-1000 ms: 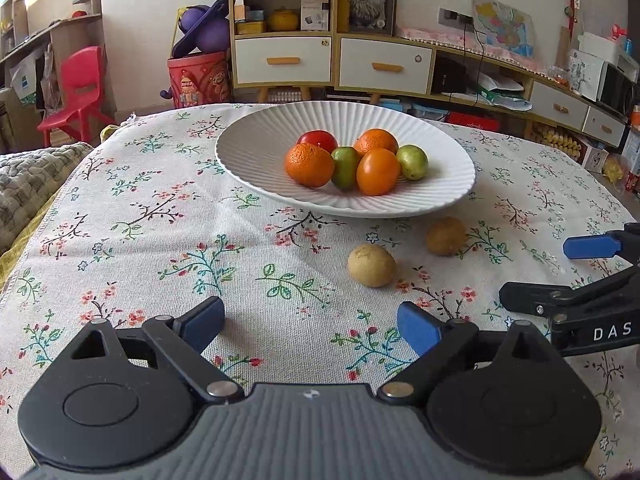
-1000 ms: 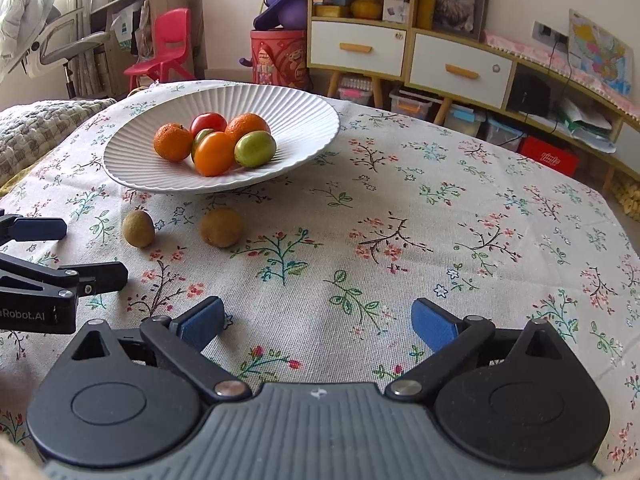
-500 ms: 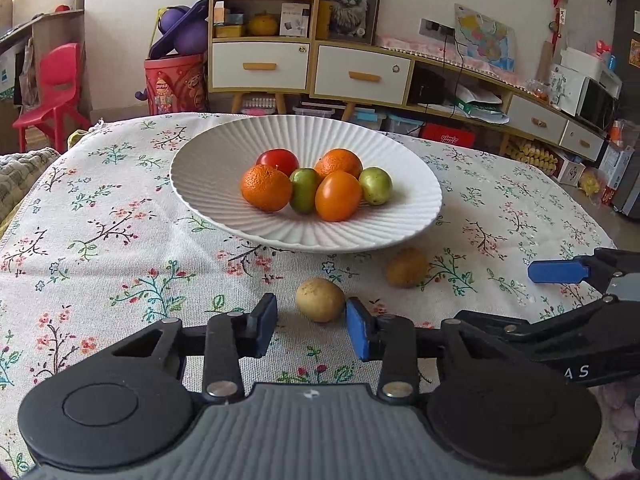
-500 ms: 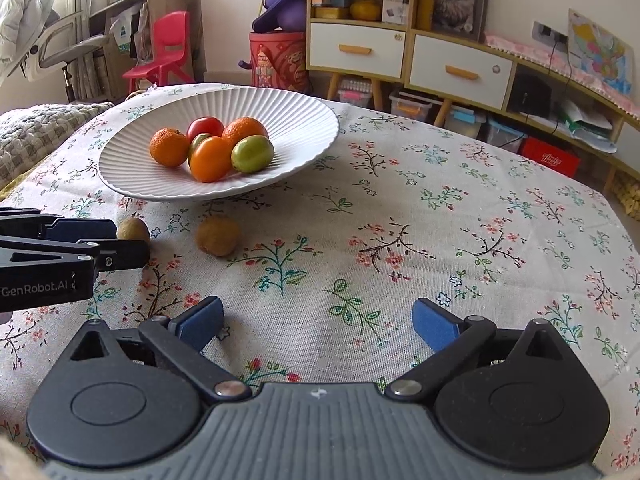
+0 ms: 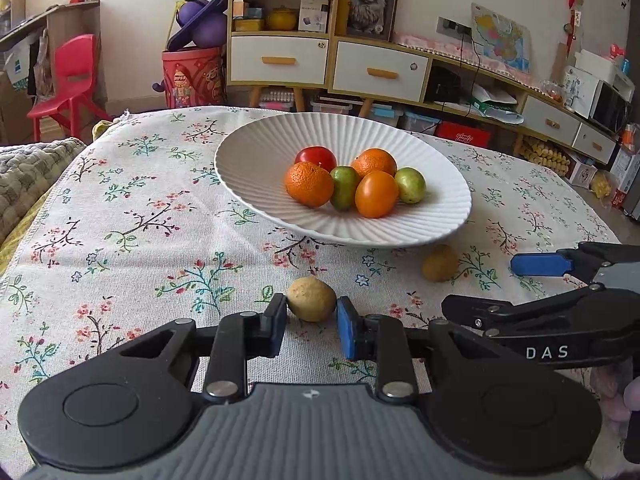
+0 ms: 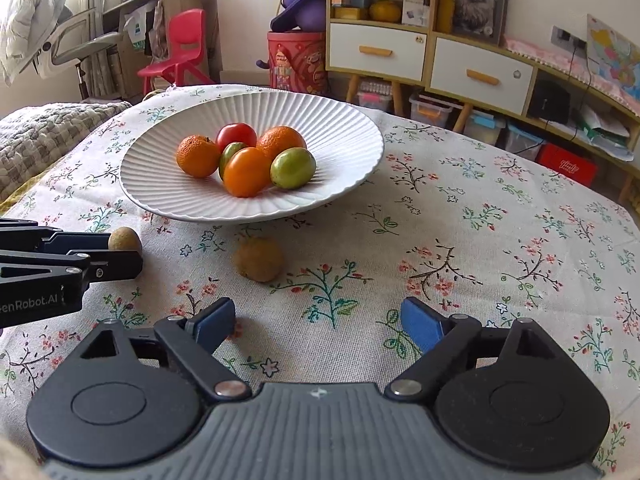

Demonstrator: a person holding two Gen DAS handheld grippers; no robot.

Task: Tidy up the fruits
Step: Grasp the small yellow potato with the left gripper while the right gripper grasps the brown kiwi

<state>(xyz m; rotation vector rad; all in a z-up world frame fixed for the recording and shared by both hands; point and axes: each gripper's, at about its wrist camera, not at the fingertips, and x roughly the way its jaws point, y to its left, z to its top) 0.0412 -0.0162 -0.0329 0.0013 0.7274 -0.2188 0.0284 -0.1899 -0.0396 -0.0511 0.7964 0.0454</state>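
Both of our handheld grippers sit nearest the cameras: our left gripper [image 5: 312, 322] is clamped on the pale brown fruit [image 5: 311, 298], its blue pads pressing either flank while the fruit rests on the cloth; our right gripper [image 6: 318, 322] stands spread and empty, though its jaws have just been narrowing a little with nothing between them. Just past that, the darker brown fruit [image 6: 259, 259] lies loose on the tablecloth [image 6: 460, 240], ahead of the right gripper and slightly left of its centre line, near the plate's front rim but apart from it. We judge the task well advanced: six fruits are already gathered in the white plate [image 6: 340, 128], and two remain outside it, one now gripped and one untouched. What is left, as we read it, is lifting the held fruit over the rim and then fetching the other. Both stray fruits look matte and rough-skinned, roundish to egg-shaped, firm enough to hold. The cloth is a woven, off-white fabric printed with small flowers and branches, lying mostly flat. The plate is broad, shallow and ribbed with fine radial flutes, glazed and smooth. On it the two mandarins [image 5: 309, 184] show dimpled peel, the orange tomato [image 5: 376, 194] and red tomato [image 5: 316, 158] are glossy, and the two green fruits [image 5: 410, 185] are smooth ovals. Beyond stand wooden cabinets [image 5: 332, 60] and a red plastic chair [image 5: 70, 80].
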